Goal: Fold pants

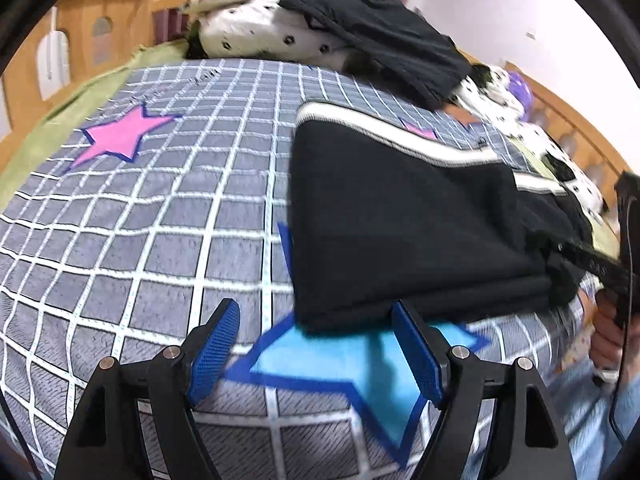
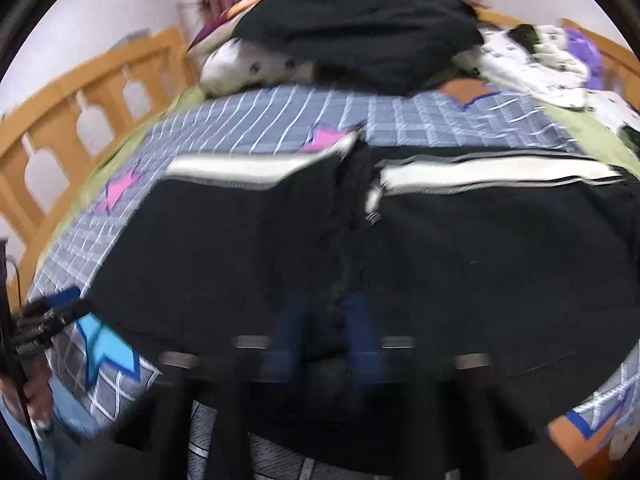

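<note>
We see the bed (image 1: 140,208) wide open on the left, so we have sliding room there; the far end is crowded by a heap of dark clothes (image 1: 384,40). The pants (image 1: 400,220) lie folded at the near right. Our left gripper (image 1: 316,344) has its fingers apart, empty, just at the hem. The right gripper (image 2: 320,332) is blurred; we cannot tell its state. A hasty pull could drag layers askew.
</note>
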The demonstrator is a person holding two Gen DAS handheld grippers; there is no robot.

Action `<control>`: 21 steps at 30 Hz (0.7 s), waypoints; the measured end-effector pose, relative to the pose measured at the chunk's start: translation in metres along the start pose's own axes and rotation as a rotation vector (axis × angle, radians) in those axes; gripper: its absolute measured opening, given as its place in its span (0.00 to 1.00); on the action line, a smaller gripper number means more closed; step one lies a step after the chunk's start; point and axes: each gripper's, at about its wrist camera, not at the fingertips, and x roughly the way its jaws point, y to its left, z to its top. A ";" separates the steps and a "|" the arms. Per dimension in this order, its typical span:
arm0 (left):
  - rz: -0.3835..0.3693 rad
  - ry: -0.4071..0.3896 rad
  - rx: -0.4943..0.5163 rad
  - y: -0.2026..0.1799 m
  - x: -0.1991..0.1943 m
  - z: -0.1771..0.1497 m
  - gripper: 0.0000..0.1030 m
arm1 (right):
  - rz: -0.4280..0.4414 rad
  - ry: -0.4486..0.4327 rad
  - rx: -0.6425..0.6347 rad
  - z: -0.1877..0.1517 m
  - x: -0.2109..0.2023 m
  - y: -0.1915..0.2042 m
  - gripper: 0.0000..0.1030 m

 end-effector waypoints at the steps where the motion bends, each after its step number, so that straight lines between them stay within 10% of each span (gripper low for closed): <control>1: -0.008 0.000 0.000 -0.002 0.000 -0.004 0.75 | -0.010 -0.021 -0.022 -0.003 -0.003 0.003 0.12; 6: -0.054 0.002 -0.047 0.009 0.004 -0.006 0.75 | 0.165 -0.143 0.095 -0.010 -0.049 -0.021 0.09; 12: -0.087 -0.032 -0.041 0.013 -0.001 -0.001 0.75 | 0.030 0.007 0.049 -0.029 -0.017 -0.009 0.13; 16: -0.110 -0.076 -0.048 0.014 -0.006 0.009 0.75 | 0.104 -0.104 0.094 -0.013 -0.037 -0.019 0.45; 21: -0.055 -0.053 -0.092 0.008 0.015 0.036 0.75 | 0.082 -0.049 0.135 0.018 -0.002 -0.020 0.46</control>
